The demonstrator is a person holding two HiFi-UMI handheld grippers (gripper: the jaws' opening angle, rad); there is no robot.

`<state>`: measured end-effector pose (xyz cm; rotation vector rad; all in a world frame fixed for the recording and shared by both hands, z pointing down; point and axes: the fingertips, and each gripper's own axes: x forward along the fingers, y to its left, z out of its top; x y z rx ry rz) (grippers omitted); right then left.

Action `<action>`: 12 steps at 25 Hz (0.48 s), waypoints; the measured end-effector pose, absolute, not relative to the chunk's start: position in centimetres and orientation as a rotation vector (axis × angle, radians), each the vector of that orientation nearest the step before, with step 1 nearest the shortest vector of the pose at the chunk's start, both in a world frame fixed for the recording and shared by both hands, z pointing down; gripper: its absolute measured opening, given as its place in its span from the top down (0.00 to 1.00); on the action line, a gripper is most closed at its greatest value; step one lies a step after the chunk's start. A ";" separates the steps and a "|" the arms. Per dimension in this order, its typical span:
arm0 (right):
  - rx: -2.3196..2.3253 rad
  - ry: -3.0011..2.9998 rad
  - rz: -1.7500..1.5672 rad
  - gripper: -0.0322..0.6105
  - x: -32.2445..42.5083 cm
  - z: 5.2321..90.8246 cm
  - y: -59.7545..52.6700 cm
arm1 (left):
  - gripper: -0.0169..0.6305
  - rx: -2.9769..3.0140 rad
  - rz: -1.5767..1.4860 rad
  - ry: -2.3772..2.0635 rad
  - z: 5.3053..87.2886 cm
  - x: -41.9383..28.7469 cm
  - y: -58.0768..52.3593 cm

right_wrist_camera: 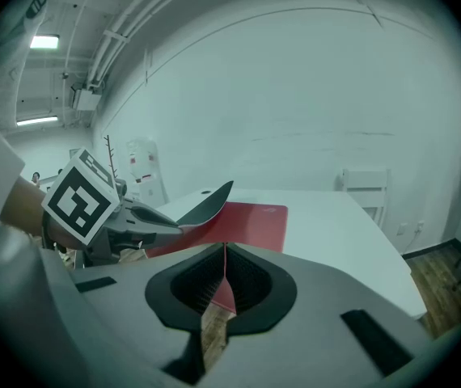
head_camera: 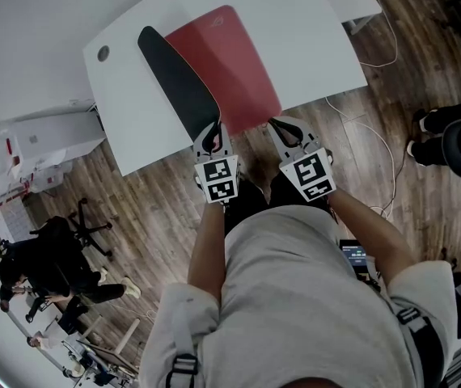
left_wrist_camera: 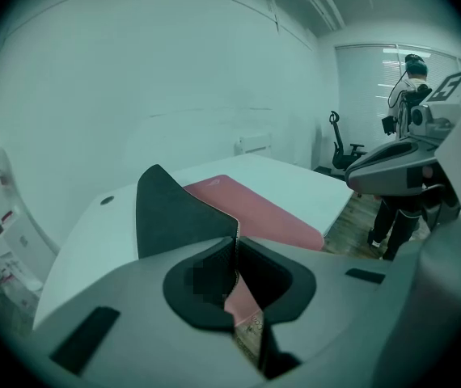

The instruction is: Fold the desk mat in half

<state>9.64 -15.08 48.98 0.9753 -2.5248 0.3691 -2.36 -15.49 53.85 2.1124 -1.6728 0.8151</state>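
Jaws of the left gripper (head_camera: 211,129) are closed tight on the near left corner of the desk mat (head_camera: 234,63), those of the right gripper (head_camera: 279,126) on its near right corner, probably to carry this edge over. The left side stands lifted, showing the black underside; the rest lies on the white worktop (head_camera: 319,23).

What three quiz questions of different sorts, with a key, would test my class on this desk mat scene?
1. True or false: the left gripper and the right gripper are both shut on the desk mat.
2. The mat's raised underside is: A white, B black, C green.
3. Which gripper holds the side that curls up off the white desk?
Key: 1 true; 2 B; 3 left.
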 end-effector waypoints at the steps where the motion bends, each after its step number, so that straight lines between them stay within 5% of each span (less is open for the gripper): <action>1: 0.977 -2.522 0.370 0.89 10.0 49.1 -15.1 | 0.93 2.108 0.811 -1.668 54.1 -2.1 -15.5; 12: 0.992 -2.506 0.392 0.89 12.6 49.9 -15.5 | 0.93 2.053 0.805 -1.593 57.6 0.4 -15.5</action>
